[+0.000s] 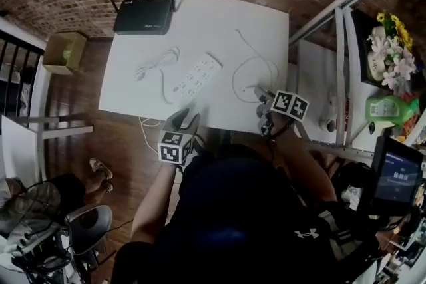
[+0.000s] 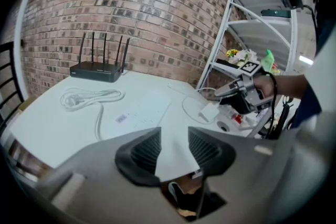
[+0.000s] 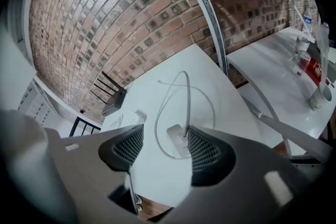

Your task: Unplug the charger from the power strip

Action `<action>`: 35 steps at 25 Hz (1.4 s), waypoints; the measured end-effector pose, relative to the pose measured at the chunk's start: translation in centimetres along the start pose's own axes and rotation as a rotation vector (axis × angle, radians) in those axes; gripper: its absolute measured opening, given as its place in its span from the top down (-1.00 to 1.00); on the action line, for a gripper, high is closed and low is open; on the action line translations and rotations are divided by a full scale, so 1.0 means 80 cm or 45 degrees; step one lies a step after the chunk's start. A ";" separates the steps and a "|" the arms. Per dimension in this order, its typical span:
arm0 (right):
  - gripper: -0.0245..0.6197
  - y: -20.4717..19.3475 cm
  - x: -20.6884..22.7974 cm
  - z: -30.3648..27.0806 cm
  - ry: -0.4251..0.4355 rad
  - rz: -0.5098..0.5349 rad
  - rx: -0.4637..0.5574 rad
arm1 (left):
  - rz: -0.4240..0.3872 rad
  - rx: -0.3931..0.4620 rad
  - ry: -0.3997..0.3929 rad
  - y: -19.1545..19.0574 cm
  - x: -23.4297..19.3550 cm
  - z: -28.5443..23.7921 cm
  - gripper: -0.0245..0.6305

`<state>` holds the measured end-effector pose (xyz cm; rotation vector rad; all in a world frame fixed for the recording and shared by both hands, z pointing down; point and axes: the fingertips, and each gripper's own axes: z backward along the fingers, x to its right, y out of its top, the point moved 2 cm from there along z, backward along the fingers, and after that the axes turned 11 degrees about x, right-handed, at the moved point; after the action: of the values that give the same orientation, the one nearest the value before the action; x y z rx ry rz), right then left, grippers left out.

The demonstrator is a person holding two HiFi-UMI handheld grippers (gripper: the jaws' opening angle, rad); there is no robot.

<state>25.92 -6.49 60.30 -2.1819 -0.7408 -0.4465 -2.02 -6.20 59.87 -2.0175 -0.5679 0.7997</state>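
The charger (image 3: pixel 177 140) lies flat on the white desk (image 1: pixel 213 23), near its right edge and well apart from the power strip (image 1: pixel 194 76). I judge the plug already out, so the step in hand is getting clear of it cleanly. Your right gripper (image 3: pixel 164 149) hangs just above the charger with its jaws wide. The charger shows between them, close to one pad, but neither pad presses on it. Lift that gripper straight up and back toward you, jaws wide, so no pad catches the block or drags it. Mind the charger's thin cable (image 3: pixel 187 102), which loops over the desk just beyond the jaws: a sideways sweep could snag it and pull the charger off the edge. Your left gripper (image 2: pixel 173 149) is also wide and empty, poised over the near edge of the desk, short of the strip. It has nothing to steady, so don't let it nudge the strip or its coiled cord (image 1: pixel 156 63).
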 end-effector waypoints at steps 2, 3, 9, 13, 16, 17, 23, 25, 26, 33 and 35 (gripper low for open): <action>0.08 0.003 -0.006 0.012 0.013 -0.015 0.024 | 0.007 -0.007 -0.035 0.007 0.010 -0.001 0.43; 0.08 0.005 -0.010 0.019 0.021 -0.020 0.042 | 0.001 0.001 -0.051 0.010 0.013 -0.003 0.43; 0.10 0.014 -0.031 0.058 0.097 -0.073 0.141 | -0.068 0.045 -0.150 0.020 0.024 -0.017 0.43; 0.13 0.005 -0.024 0.069 0.115 -0.122 0.167 | -0.078 0.030 -0.200 0.018 0.035 -0.023 0.43; 0.14 0.001 -0.018 0.077 0.107 -0.155 0.188 | -0.065 0.004 -0.247 0.024 0.052 -0.019 0.43; 0.14 0.000 -0.019 0.081 0.108 -0.161 0.196 | -0.077 0.007 -0.253 0.025 0.052 -0.017 0.43; 0.15 0.009 -0.042 0.108 0.125 -0.112 0.266 | -0.096 0.066 -0.336 0.061 0.078 -0.002 0.43; 0.21 0.013 -0.055 0.116 0.145 -0.071 0.284 | -0.094 0.126 -0.358 0.082 0.090 0.003 0.45; 0.27 0.014 -0.064 0.120 0.164 -0.044 0.291 | -0.099 0.163 -0.365 0.094 0.096 0.006 0.48; 0.80 0.020 -0.177 0.140 0.434 0.337 0.366 | -0.145 0.421 -0.367 0.172 0.121 0.046 0.91; 0.86 0.016 -0.211 0.142 0.527 0.459 0.377 | -0.139 0.457 -0.333 0.182 0.118 0.058 0.91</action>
<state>14.59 -4.58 43.47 -1.8101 -0.1678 -0.5379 2.47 -5.04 42.49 -1.5534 -0.6264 1.0275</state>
